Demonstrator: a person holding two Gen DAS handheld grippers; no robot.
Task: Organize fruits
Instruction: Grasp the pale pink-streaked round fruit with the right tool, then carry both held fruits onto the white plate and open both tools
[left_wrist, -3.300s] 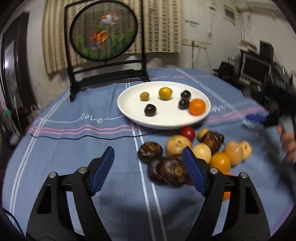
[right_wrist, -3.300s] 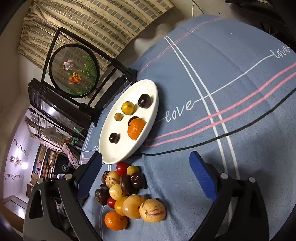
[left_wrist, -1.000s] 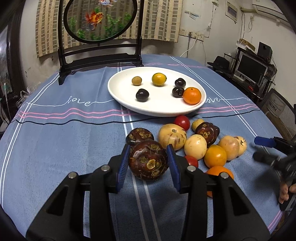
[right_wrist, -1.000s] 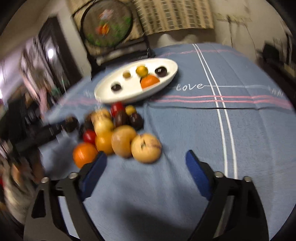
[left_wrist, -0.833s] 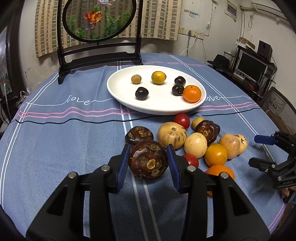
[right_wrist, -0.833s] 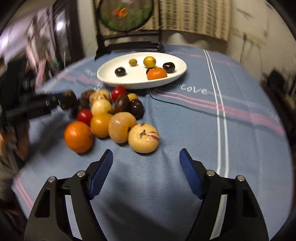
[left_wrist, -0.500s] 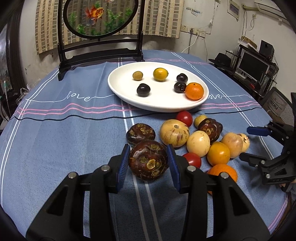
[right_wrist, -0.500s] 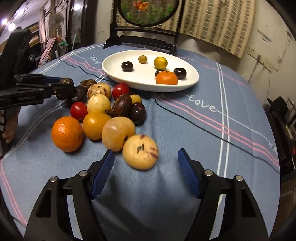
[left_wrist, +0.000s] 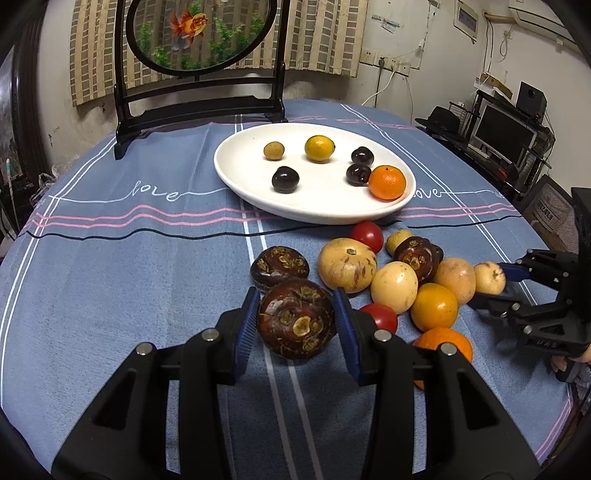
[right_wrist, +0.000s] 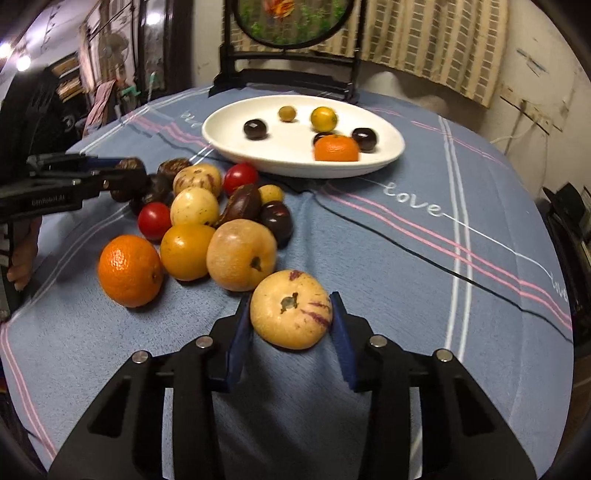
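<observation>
Since the earlier frames, your right gripper (right_wrist: 291, 328) swung in over the pile and its jaws were just closing; they stood against the sides of the pale streaked fruit (right_wrist: 291, 309), which rested on the tablecloth (right_wrist: 406, 258) at the pile's near edge. Your left gripper (left_wrist: 297, 323) clamped the dark brown fruit (left_wrist: 296, 318). From both tongs the white plate (left_wrist: 258, 195) lay straight ahead, beyond the pile; your left hand looked the nearer.

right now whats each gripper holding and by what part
The left gripper clamps a dark brown fruit across its sides. The right gripper, jaws just closing, grips a pale purple-streaked fruit by its sides.
</observation>
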